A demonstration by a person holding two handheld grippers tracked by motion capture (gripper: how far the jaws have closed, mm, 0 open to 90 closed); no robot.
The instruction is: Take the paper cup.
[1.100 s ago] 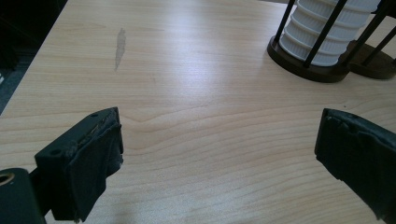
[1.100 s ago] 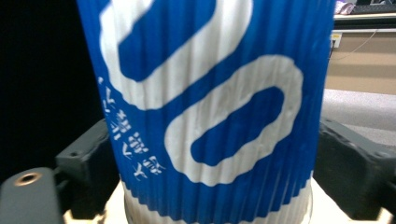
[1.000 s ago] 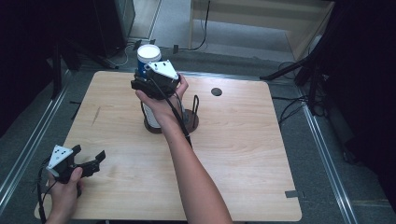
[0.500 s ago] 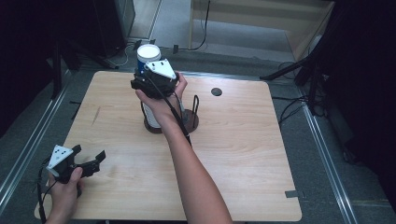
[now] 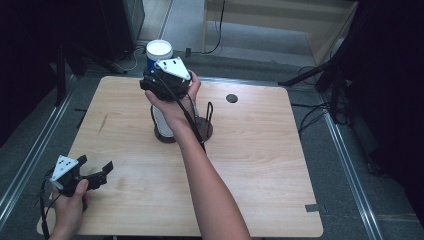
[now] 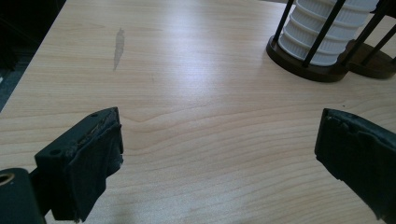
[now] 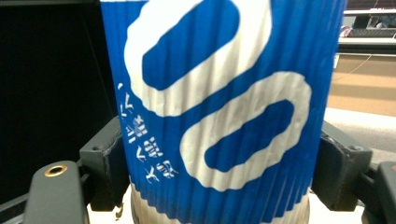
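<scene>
Right gripper [image 5: 156, 75] is hovering above the far middle of the table [image 5: 260, 165], held up in the person's right hand [image 5: 175, 102], forearm reaching in from the near edge. Its jaws have just been closing, and a blue cup [image 7: 224, 107] is standing between them. In the right gripper view the black pads are pressing on both flanks of the cup's ribbed sleeve, one on each side, so the grip is narrow and bearing on the cup. The sleeve is showing a white looping pattern and small white lettering near the left pad. The cup is sitting upright; in the high view its white top [image 5: 159, 50] is facing up just beyond the gripper.

Directly under the gripped cup, a stack of white ribbed cups [image 6: 327, 32] is standing in a dark wire holder [image 6: 308, 70] with a round base, its thin rods running up around the stack. Whether the blue cup is touching the stack I cannot tell; the hand is covering the join.

Left gripper [image 5: 92, 175] is resting low at the near left corner of the table, in the person's left hand [image 5: 67, 207]. Its jaws are standing wide apart with only bare wood between them, touching nothing, well apart from the holder.
</scene>
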